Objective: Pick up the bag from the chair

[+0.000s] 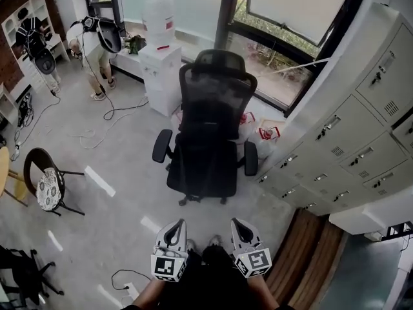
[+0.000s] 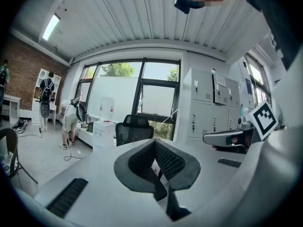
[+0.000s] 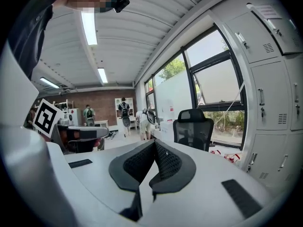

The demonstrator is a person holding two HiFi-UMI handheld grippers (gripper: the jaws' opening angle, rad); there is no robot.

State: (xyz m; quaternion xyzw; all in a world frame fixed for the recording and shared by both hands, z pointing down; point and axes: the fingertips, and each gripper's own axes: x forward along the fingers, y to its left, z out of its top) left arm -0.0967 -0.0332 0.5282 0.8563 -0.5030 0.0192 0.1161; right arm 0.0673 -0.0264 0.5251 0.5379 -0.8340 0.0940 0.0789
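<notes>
A black mesh office chair point(image 1: 206, 141) stands in the middle of the floor, facing me. Its seat point(image 1: 202, 168) is dark, and I cannot make out a separate bag on it. My left gripper point(image 1: 175, 227) and right gripper point(image 1: 239, 225) are held side by side low in the head view, a good way short of the chair, both shut and empty. The left gripper view has the chair point(image 2: 135, 129) far off beyond the closed left gripper point(image 2: 155, 143). In the right gripper view the chair point(image 3: 193, 126) sits to the right of the closed right gripper point(image 3: 155, 143).
White bags with red handles point(image 1: 261, 134) lie on the floor behind the chair by the window. A white water dispenser point(image 1: 160, 63) stands at the back and grey lockers point(image 1: 348, 141) line the right. A person point(image 1: 97, 41) bends at back left. Cables point(image 1: 97, 121) and a small cushioned chair point(image 1: 48, 186) are at the left.
</notes>
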